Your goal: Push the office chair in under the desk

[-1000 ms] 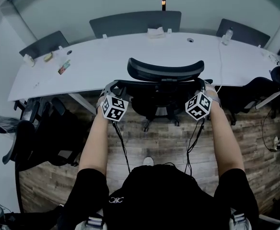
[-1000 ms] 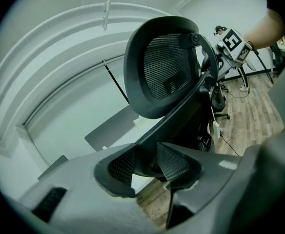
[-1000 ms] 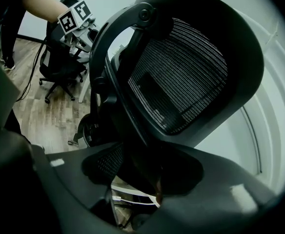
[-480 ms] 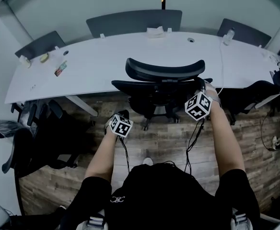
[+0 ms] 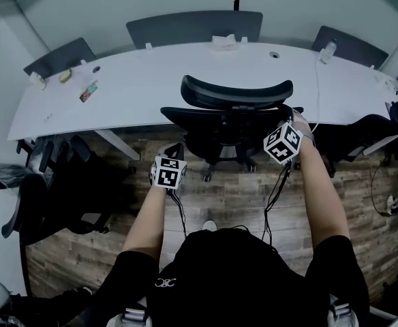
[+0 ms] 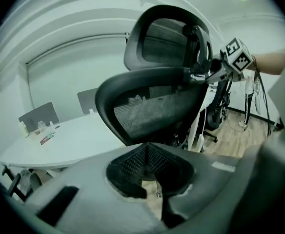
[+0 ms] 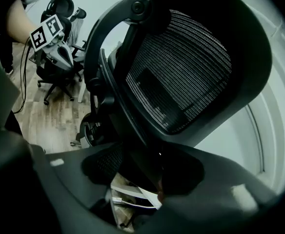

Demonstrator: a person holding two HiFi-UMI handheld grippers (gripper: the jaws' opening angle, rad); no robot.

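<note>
The office chair (image 5: 233, 118) stands close against the white curved desk (image 5: 151, 87), back toward me, seat facing the desk, headrest running side to side along the desk's edge. My right claw (image 5: 289, 118) pinches the back's right frame. My left claw (image 5: 172, 152) is pressed together, empty, over the wood floor (image 5: 233, 196). Grey chairs (image 5: 193, 27) line the far side.
</note>
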